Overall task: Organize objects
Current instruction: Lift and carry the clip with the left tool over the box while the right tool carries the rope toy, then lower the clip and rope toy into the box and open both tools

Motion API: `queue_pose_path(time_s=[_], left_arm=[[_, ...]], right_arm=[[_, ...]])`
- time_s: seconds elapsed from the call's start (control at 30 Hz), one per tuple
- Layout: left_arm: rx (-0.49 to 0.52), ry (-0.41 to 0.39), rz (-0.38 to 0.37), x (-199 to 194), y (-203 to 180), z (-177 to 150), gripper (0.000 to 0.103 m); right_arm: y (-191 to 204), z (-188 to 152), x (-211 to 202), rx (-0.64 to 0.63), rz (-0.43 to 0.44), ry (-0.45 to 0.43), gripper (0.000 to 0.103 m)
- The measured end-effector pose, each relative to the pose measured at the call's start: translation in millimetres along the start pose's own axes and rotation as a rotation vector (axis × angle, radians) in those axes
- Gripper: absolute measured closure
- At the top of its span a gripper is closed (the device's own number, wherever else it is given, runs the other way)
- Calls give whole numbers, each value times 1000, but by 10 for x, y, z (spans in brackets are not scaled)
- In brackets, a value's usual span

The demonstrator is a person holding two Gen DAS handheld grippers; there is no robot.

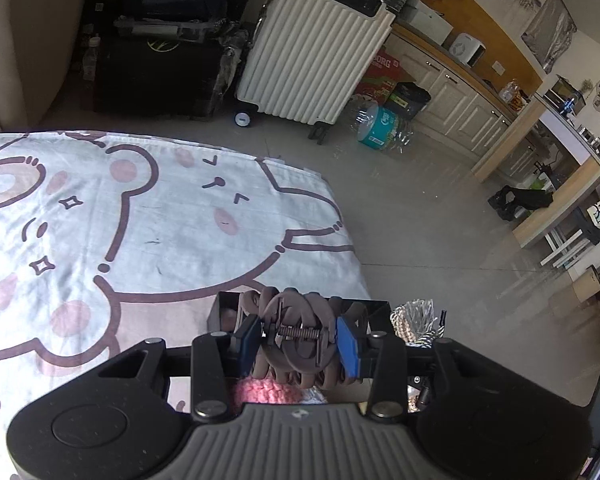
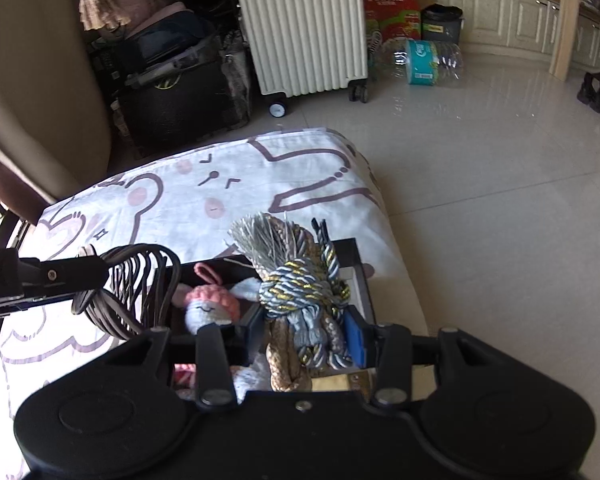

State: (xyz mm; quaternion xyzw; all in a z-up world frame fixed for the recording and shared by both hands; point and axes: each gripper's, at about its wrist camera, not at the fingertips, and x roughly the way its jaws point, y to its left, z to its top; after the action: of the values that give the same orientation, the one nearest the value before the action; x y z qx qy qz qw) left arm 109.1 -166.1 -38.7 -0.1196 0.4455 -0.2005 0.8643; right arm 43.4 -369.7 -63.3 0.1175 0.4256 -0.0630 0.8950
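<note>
- The left tongs [image 1: 298, 340] are closed on a brown hair claw clip [image 1: 300, 332], the blue pads pressing its two sides, spring bar in plain view between them.
- The right tongs [image 2: 306, 334] are clamped on a knotted rope toy [image 2: 296, 292] — grey, gold and tan strands, with a frayed tassel standing up at the far end.
- Both things hang over a black tray [image 2: 358, 276] that sits on the cartoon-print bedsheet [image 1: 140, 216], near the bed's corner by the tiled floor [image 2: 500, 184].
- A crocheted pink-and-blue bunny [image 2: 210, 306] already lies in the tray, just beside the rope toy.
- In the right wrist view the claw clip [image 2: 136, 288] shows at the tray's left edge, held by the left tongs [image 2: 84, 276].
- The step in hand looks like setting each thing into the tray. To do it well, I'd lower each over a free part, away from the bunny, and release only once it rests — the clip's teeth could snag the yarn.
- Hard to tell: whether the tray has dividers, since the tongs' bodies cover most of it; its floor is hidden, and its near wall is cut off.
- Whether clip or rope already touches the tray cannot be made out.
</note>
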Motion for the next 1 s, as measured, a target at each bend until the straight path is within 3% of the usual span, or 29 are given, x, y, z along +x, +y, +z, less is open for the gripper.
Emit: queue_pose_path(time_s=[0.27, 0.67, 0.8, 1.0], left_arm=[[-28, 43, -69, 376, -54, -24, 61], [-171, 109, -154, 858, 100, -96, 61], [-195, 130, -152, 986, 142, -126, 61], [-132, 128, -97, 1046, 68, -135, 61]], right_arm=[[-304, 10, 127, 137, 7, -16, 60], [-479, -6, 311, 261, 87, 9, 60], [-475, -25, 378, 268, 112, 28, 60], [-401, -45, 510, 225, 100, 66, 60]])
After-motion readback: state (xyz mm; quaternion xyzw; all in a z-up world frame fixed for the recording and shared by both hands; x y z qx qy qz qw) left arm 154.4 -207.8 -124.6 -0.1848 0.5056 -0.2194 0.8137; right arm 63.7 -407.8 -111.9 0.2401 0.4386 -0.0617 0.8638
